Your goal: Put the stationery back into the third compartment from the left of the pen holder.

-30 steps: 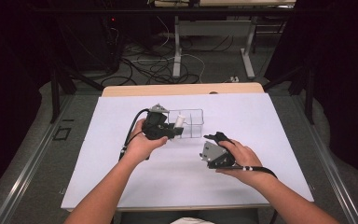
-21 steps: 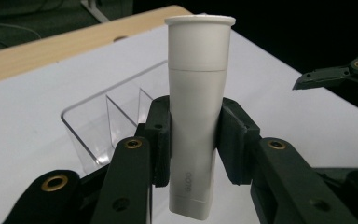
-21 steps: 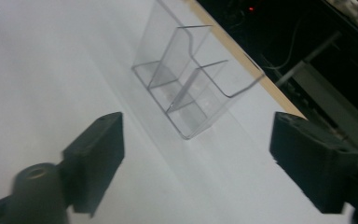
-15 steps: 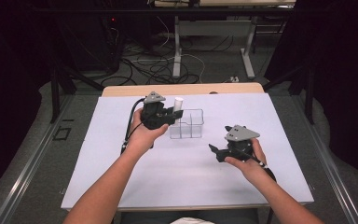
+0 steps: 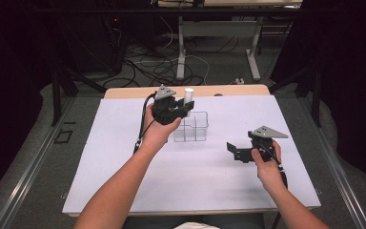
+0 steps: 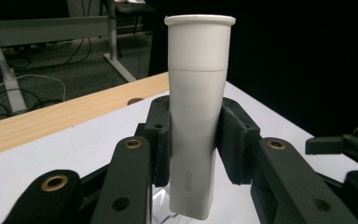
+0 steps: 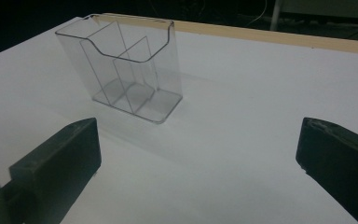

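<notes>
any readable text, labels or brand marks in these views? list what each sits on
"GLOO": faint raised letters running lengthwise near the bottom end of the white glue stick, which is clamped between the pads of the left gripper.
No print on the clear divided organizer, the white table cover or the right gripper, whose jaws have just been opening with nothing between them.

**White tube held upright in the left tool**

The left tool (image 6: 193,154) clamps a white tube (image 6: 196,107) between its two black pads (image 6: 161,140), the rimmed end uppermost. Beneath lies the white surface (image 6: 74,149), bordered by a wooden edge (image 6: 51,119). Cables (image 6: 32,81) trail on the floor beyond.
</notes>
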Demonstrator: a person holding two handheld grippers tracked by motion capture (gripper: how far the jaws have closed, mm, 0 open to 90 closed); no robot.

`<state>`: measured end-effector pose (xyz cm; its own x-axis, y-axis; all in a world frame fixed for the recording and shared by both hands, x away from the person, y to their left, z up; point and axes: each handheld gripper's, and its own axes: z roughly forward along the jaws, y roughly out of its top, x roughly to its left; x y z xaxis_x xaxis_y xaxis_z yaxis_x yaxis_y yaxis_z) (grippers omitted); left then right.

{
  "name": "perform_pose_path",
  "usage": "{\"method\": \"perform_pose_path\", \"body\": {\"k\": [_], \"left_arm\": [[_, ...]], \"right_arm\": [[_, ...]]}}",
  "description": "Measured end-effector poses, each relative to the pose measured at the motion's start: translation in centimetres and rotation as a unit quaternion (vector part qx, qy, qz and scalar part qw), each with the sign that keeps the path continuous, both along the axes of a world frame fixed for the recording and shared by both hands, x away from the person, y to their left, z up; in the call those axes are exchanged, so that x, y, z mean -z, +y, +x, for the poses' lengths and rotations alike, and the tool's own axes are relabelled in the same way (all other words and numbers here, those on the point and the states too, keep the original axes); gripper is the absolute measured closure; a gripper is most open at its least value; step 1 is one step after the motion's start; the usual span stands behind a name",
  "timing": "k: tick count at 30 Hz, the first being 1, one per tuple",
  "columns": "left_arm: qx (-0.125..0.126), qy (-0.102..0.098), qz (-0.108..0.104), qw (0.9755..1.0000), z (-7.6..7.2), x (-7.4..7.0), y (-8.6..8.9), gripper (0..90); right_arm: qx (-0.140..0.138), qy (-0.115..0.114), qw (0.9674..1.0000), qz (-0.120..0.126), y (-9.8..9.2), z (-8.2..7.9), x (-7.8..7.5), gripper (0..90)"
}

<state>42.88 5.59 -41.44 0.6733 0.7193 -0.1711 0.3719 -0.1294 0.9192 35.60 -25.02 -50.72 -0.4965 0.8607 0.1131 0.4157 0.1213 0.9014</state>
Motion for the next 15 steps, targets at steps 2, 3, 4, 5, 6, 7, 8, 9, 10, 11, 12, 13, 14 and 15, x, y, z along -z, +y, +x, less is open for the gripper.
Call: {"method": "perform_pose_path", "body": {"k": [2,3,4,5,6,7,8,9,10,11,12,13,14,15], "left_arm": [[-0.002,-0.005,-0.001,1.0000,0.1,0.2,-0.4,68.4],[-0.003,-0.006,-0.001,1.0000,0.2,0.3,-0.7,68.4],[-0.004,-0.010,0.001,0.9999,0.3,0.4,-0.8,68.4],[-0.007,-0.012,-0.003,0.9999,0.3,0.5,-1.0,68.4],[-0.006,-0.013,-0.002,0.9999,0.4,0.6,-1.1,68.4],[-0.008,-0.015,-0.004,0.9998,0.5,0.7,-1.3,68.4],[-0.010,-0.016,-0.004,0.9998,0.5,0.9,-1.4,68.5],[-0.012,-0.014,-0.006,0.9998,0.6,1.0,-1.6,68.5],[-0.013,-0.016,-0.009,0.9998,0.7,1.1,-1.7,68.5],[-0.013,-0.017,-0.010,0.9997,0.8,1.3,-1.8,68.5],[-0.016,-0.012,-0.022,0.9995,0.9,1.5,-2.0,68.5],[-0.016,-0.013,-0.022,0.9995,1.0,1.7,-2.0,68.5],[-0.019,-0.013,-0.026,0.9994,1.1,1.9,-2.1,68.6],[-0.021,-0.013,-0.030,0.9992,1.1,2.2,-2.3,68.5]], "right_arm": [[0.007,0.001,1.0000,0.002,-0.1,-0.1,0.3,0.0],[0.007,0.000,1.0000,0.005,-0.2,0.0,0.4,0.0],[0.010,0.001,0.9999,0.005,-0.3,-0.1,0.5,0.0],[0.011,0.000,0.9999,0.003,-0.3,-0.1,0.6,0.0],[0.014,-0.002,0.9999,0.006,-0.3,-0.1,0.6,0.0],[0.014,-0.006,0.9999,0.004,-0.3,-0.1,0.6,0.0],[0.014,-0.009,0.9998,0.009,-0.3,-0.1,0.6,0.0],[0.012,-0.009,0.9999,0.006,-0.3,-0.1,0.6,0.0],[0.014,-0.010,0.9998,0.001,-0.4,-0.1,0.6,0.0],[0.015,-0.011,0.9998,0.000,-0.4,-0.1,0.7,0.0],[0.017,-0.011,0.9998,0.001,-0.4,-0.1,0.7,0.0],[0.016,-0.010,0.9998,0.002,-0.4,0.0,0.8,0.0],[0.018,-0.008,0.9998,0.004,-0.4,0.0,0.8,0.0],[0.019,-0.007,0.9998,0.004,-0.4,0.0,0.9,0.0]]}}
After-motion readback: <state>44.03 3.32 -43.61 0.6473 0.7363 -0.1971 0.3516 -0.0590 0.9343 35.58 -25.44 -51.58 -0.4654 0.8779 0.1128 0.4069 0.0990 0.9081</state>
